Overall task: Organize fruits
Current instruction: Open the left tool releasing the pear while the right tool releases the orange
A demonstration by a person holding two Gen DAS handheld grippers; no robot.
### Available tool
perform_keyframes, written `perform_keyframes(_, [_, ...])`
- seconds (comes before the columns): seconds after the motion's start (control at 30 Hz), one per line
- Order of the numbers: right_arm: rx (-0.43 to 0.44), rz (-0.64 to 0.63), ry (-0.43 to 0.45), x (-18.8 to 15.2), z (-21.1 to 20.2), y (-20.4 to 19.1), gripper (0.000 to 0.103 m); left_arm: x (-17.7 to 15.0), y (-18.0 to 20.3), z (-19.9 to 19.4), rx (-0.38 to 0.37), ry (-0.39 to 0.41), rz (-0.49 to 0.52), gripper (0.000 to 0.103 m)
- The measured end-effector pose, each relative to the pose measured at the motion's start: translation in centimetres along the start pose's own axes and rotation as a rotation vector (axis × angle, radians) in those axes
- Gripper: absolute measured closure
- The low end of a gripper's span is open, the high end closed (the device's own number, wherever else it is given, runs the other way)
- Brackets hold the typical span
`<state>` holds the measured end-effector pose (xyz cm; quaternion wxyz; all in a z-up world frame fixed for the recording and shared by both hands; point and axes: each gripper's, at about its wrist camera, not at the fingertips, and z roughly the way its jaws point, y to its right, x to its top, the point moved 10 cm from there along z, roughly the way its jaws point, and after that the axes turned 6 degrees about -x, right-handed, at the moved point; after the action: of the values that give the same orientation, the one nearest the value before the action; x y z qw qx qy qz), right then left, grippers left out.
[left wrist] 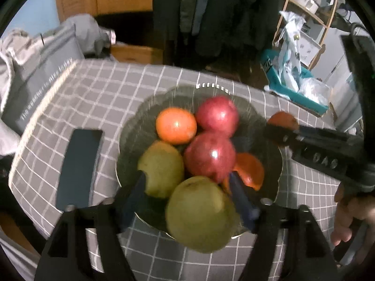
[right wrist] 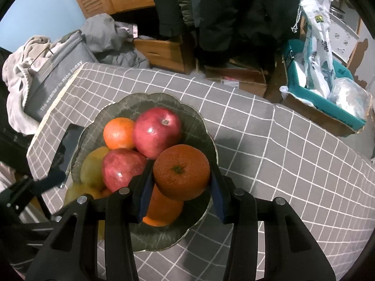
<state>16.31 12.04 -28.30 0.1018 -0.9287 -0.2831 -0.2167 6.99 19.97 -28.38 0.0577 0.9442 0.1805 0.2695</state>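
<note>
A dark glass bowl (left wrist: 133, 126) (right wrist: 150, 100) on the grey checked tablecloth holds two red apples (left wrist: 216, 114) (left wrist: 209, 155), an orange (left wrist: 175, 125) and a green pear (left wrist: 161, 164). A second green pear (left wrist: 199, 213) lies between the fingers of my left gripper (left wrist: 187, 178) at the bowl's near rim. The left pad stands clear of it, so this gripper is open. My right gripper (right wrist: 181, 167) is shut on a large orange (right wrist: 181, 172) just above the bowl's right side, over another orange (right wrist: 164, 208). It also enters the left wrist view as the right gripper (left wrist: 281, 133).
A dark phone (left wrist: 79, 168) lies on the cloth left of the bowl. A grey fabric bin (right wrist: 56, 82) with clothes stands past the table's left edge. A teal box (right wrist: 328, 107) of bags sits on the floor at right. A person's hand (left wrist: 351, 215) holds the right gripper's handle.
</note>
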Motion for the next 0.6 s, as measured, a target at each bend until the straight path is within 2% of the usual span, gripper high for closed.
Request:
perform_keyframes(0.13, [0.008, -0.006, -0.002, 0.1, 0.2, -0.3, 0.059, 0.2, -0.1, -0.1, 0.001, 0.003, -0.004, 0.02])
perform_keyframes(0.3, [0.017, 0.003, 0.033, 0.7, -0.6, -0.3, 0.043, 0.5, -0.1, -0.6, 0.016, 0.015, 0.012, 0.02])
perform_keyframes(0.6, [0.005, 0.017, 0.088, 1.8, -3.5, 0.3, 0.04, 1.7, 0.0, -3.0, 0.008, 0.068, -0.009, 0.02])
